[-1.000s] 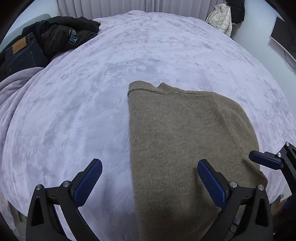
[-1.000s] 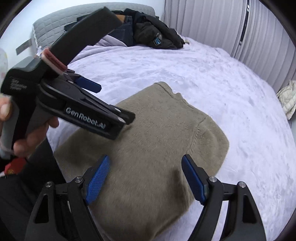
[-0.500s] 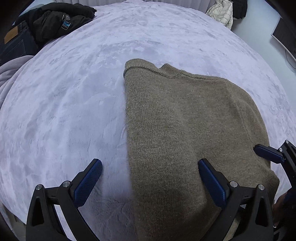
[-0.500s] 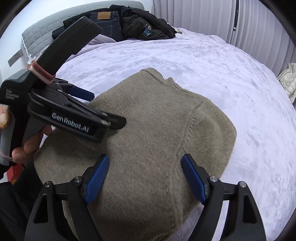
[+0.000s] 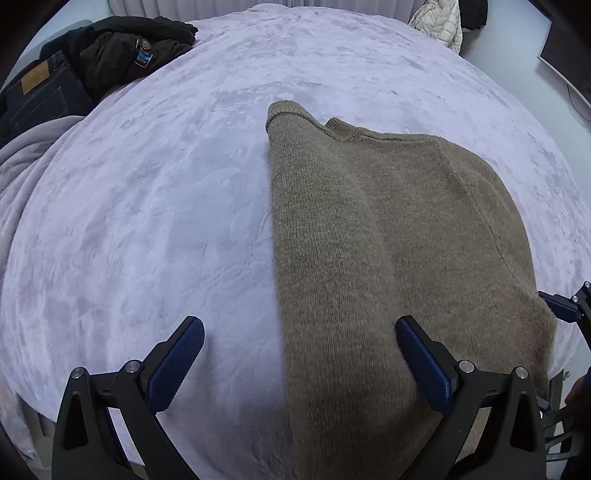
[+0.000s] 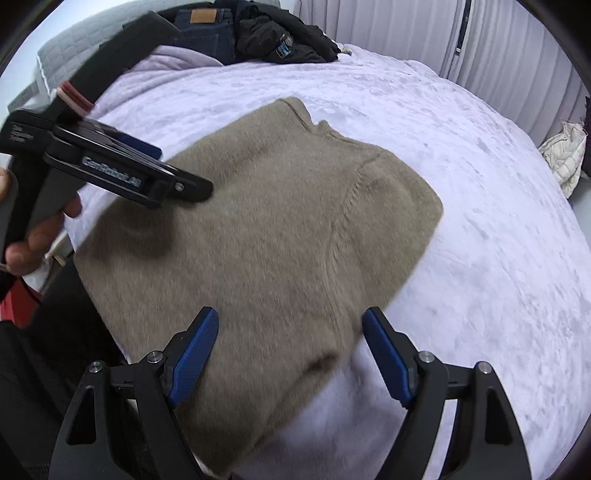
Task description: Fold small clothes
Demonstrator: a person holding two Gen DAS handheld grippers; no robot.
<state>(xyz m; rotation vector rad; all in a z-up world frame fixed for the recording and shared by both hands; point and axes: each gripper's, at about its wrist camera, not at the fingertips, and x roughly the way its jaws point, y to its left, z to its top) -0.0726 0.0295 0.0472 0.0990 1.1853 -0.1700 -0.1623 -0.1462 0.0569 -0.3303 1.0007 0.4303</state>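
Note:
A tan knit sweater [image 5: 399,258] lies folded lengthwise on a lavender bed cover [image 5: 155,206], collar at the far end. It also shows in the right wrist view [image 6: 266,236]. My left gripper [image 5: 299,354] is open and empty, hovering over the sweater's left edge near its lower end. My right gripper [image 6: 290,350] is open and empty, straddling the sweater's near right corner. The left gripper's body [image 6: 110,170], held in a hand, shows over the sweater's left side. A right fingertip [image 5: 559,308] shows at the left wrist view's right edge.
Black jacket [image 5: 122,48] and dark jeans [image 5: 40,92] are piled at the bed's far left, beside a bunched lavender blanket [image 5: 22,166]. A white puffer jacket [image 5: 439,22] hangs beyond the far right. Pleated curtains [image 6: 480,48] line the far side.
Both grippers moved down and closer to the sweater, which now looms larger. The right gripper shifted toward the sweater's near right corner. Both stayed open.

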